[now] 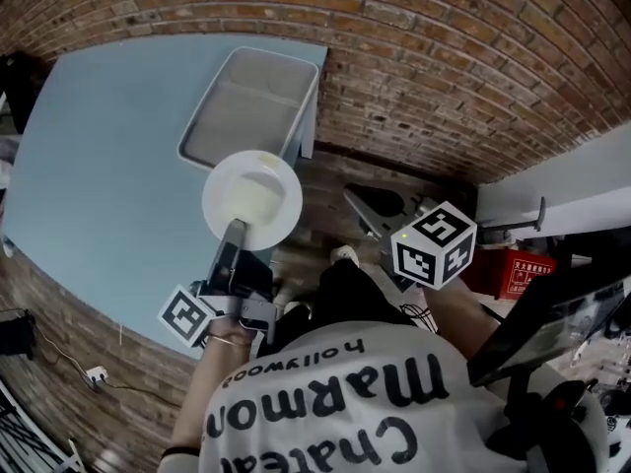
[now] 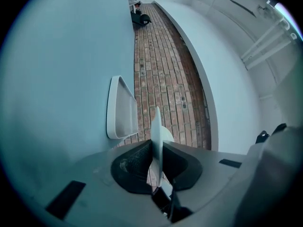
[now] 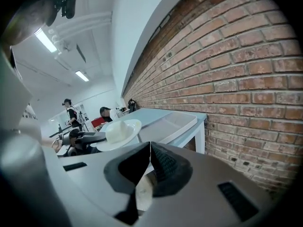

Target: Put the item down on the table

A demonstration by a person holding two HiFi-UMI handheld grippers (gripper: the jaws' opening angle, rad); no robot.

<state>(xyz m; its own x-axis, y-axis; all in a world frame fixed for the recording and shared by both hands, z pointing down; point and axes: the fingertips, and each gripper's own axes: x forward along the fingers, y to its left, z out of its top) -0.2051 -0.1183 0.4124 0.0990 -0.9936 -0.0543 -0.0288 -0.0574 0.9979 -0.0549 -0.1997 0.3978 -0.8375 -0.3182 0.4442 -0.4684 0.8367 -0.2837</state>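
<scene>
Nearest, the right gripper (image 3: 150,148) hangs close to the person's body, off the table's right side and over the brick floor (image 1: 444,67). Its jaws are pressed together with nothing between them. It seems parked there because putting the item down needs only one tool, and there it stays out of the other one's way.

A little farther, on the left, the left gripper (image 2: 157,148) does the work. Its jaws are pinching the near rim of the white plate (image 1: 252,198), which shows edge-on between the pads in its own view. Gripping by the rim leaves the plate's underside free, which I judge to be the point, since the base can then meet the table before anything is let go.

From the head view the plate lies across the near right edge of the light blue table (image 1: 108,166), partly over the tabletop and partly over the floor. From the right gripper view it looks to be held in the air, not resting, though I cannot be sure of a gap. So the putting-down looks not yet done.

Just beyond the plate stands a grey tray (image 1: 246,106), empty, at the table's right edge. The plate's far rim comes close to the tray's near end. The broad bare tabletop to the left looks like the safer landing place, well clear of the tray and the drop-off.

Farthest, a few people (image 3: 71,111) are in the room.
</scene>
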